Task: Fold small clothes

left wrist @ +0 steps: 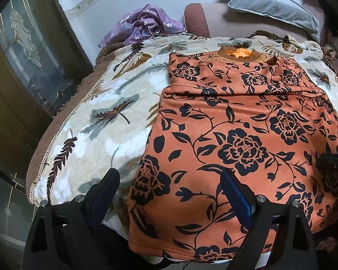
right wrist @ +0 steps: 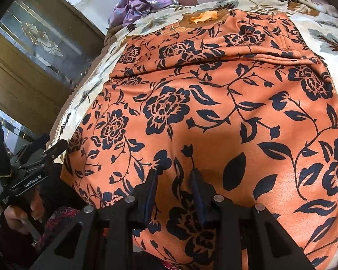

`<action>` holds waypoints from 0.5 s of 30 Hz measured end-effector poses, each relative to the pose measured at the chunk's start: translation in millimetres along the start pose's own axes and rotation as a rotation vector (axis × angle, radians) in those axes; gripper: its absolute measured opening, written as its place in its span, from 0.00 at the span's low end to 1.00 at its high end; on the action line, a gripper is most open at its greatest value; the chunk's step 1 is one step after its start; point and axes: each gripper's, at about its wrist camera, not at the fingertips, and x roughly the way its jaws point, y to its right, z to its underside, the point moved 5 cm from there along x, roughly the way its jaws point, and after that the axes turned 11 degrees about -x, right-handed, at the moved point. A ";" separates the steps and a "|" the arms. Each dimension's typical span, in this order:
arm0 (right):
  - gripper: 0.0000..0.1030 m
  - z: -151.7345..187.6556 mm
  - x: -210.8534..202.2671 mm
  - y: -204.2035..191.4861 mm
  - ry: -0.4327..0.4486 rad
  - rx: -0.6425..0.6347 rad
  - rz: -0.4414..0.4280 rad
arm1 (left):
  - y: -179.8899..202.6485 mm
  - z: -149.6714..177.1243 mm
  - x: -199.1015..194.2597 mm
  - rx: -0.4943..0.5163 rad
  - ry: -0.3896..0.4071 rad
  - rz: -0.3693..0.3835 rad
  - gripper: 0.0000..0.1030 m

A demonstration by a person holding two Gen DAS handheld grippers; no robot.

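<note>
An orange garment (left wrist: 236, 139) with dark blue flowers lies flat on the bed, collar (left wrist: 238, 52) at the far end and a cross fold below it. My left gripper (left wrist: 169, 175) is open wide over the garment's near left edge, one finger above the blanket and the other above the fabric. In the right wrist view the garment (right wrist: 214, 112) fills the frame. There my right gripper (right wrist: 174, 175) has narrow jaws with a raised ridge of the orange fabric pinched between the pads. Its tip shows at the left wrist view's right edge.
A cream leaf-patterned blanket (left wrist: 97, 117) covers the bed. A crumpled purple cloth (left wrist: 144, 24) lies at its far left, with a grey pillow (left wrist: 272, 4) and a brown bolster (left wrist: 198, 20) behind. A glass-panelled wooden door (left wrist: 22, 56) stands left. A hand (right wrist: 22, 216) holds the left gripper.
</note>
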 end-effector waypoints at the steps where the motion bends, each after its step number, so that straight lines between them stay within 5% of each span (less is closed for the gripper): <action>1: 0.32 -0.1 0.3 0.4 -0.001 0.000 -0.001 | -0.3 -0.1 0.0 -0.002 0.000 0.000 0.89; 15: 0.32 0.8 -6.0 5.3 0.008 0.055 -0.039 | -19.3 6.4 15.4 -0.078 -0.083 0.039 0.89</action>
